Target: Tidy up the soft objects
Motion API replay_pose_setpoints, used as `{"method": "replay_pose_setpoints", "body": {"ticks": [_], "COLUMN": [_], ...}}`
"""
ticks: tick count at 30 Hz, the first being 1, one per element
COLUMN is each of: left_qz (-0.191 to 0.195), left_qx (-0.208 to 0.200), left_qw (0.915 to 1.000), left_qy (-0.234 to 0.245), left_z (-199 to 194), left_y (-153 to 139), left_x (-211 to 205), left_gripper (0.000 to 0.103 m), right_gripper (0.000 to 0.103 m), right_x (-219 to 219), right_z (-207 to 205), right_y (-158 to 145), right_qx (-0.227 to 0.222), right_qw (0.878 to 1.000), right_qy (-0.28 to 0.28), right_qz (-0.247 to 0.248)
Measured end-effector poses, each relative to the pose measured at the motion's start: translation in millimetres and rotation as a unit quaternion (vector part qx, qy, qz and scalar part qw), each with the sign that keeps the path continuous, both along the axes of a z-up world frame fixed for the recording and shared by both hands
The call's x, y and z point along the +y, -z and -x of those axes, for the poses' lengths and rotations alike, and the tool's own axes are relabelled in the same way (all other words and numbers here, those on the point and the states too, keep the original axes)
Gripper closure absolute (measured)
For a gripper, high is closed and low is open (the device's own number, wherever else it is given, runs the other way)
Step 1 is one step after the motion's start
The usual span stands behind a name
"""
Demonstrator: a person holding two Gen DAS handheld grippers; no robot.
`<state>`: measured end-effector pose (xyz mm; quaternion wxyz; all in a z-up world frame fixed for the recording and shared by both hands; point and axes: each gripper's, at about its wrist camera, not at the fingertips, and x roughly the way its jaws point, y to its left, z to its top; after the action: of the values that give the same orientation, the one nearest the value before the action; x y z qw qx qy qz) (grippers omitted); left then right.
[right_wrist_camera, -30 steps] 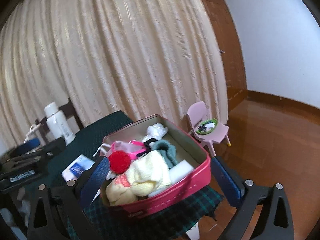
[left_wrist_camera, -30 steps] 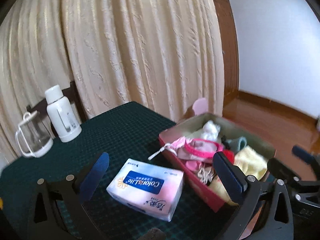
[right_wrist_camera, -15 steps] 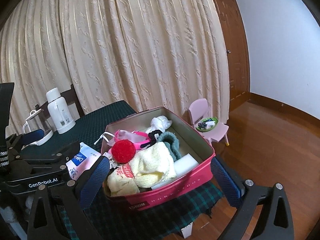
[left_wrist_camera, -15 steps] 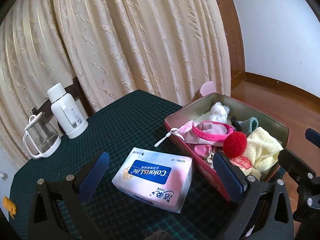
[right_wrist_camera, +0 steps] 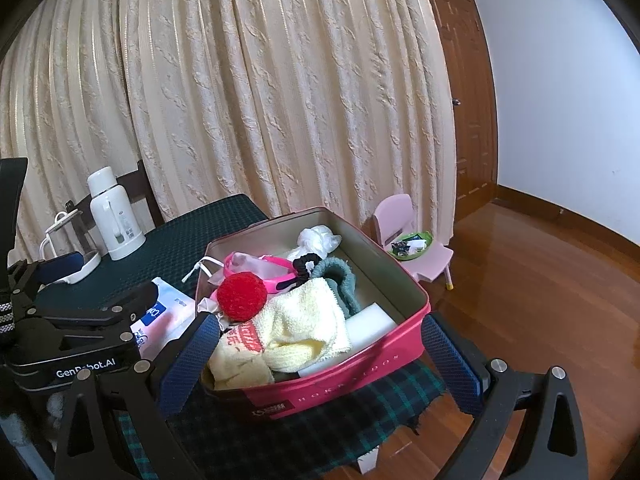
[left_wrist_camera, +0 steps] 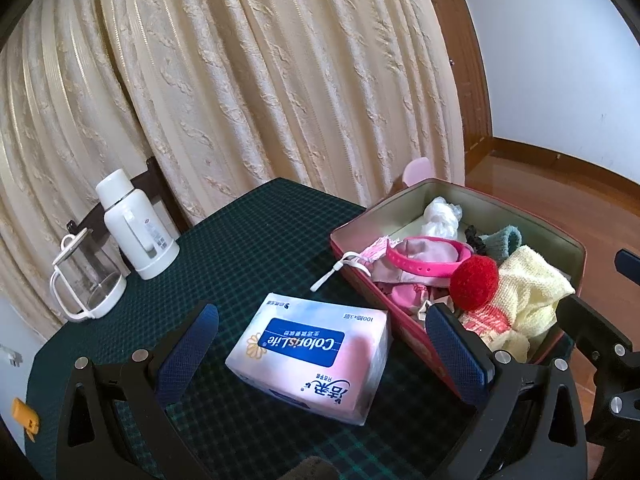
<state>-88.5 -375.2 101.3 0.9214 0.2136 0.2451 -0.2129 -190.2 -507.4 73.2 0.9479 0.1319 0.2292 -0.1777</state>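
Both tongs wide: left tongs (left_wrist_camera: 322, 350) flank tissue pack (left_wrist_camera: 310, 354); right tongs (right_wrist_camera: 318, 360) flank red tin (right_wrist_camera: 340, 380).

The left wrist view looks from close above the tissue pack (left_wrist_camera: 312, 354), the red box (left_wrist_camera: 404, 334) at 2 o'clock. The right wrist view faces that box (right_wrist_camera: 340, 384) close, the pack (right_wrist_camera: 164, 316) at 9 o'clock.

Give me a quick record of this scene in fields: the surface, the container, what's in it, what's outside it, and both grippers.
surface: table with dark green checked cloth
container: red tin, lid off, near the table edge
contents: red pompom, yellow towel, pink band, teal knit piece, white foam block
outside: tissue pack beside the tin; white flask and glass jug at the far side
left gripper: open, around the tissue pack, no contact visible
right gripper: open, around the tin
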Motion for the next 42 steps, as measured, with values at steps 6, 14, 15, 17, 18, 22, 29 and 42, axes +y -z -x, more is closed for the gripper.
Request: {"method": "replay_pose_setpoints", "body": {"ticks": [6,14,15,17,18,22,29,42], "left_qz": [0.001,-0.008,-0.010,-0.013,-0.015,-0.019,-0.024,-0.032], "left_qx": [0.001,-0.005,-0.007,-0.009,-0.010,-0.012,-0.011,-0.004], "left_qw": [1.0000,1.0000,0.9999,0.9998,0.9998,0.9996,0.9995,0.9992], "left_qy": [0.000,0.003,0.006,0.010,0.010,0.014,0.016,0.023], "left_z": [0.3,0.5,1.7,2.2,2.9,2.8,1.9,1.8], "left_y": [0.0,2.5,2.9,3.6,4.0,4.4,4.5,8.8], "left_x": [-0.4,-4.1,-5.4,-6.7,-7.7,-9.5,-11.8,-16.5], "left_gripper": [0.000,0.000,0.000,0.000,0.000,0.000,0.000,0.000], "right_gripper": [0.000,0.000,0.000,0.000,0.000,0.000,0.000,0.000], "right_x": [0.3,0.2,0.1,0.3,1.0,1.1,-0.5,0.3], "right_z": [-0.1,-0.7,-0.6,-0.8,-1.1,-1.7,-3.4,-2.4], "right_y": [0.7,2.1,2.0,1.9,2.0,2.1,3.0,5.2], "right_qx": [0.002,0.005,0.005,0.005,0.005,0.006,0.007,0.009], "right_qw": [1.000,1.000,1.000,1.000,1.000,1.000,1.000,1.000], "right_qy": [0.003,0.004,0.004,0.004,0.004,0.004,0.006,0.006], "right_qz": [0.009,0.013,0.013,0.015,0.017,0.018,0.018,0.016]}}
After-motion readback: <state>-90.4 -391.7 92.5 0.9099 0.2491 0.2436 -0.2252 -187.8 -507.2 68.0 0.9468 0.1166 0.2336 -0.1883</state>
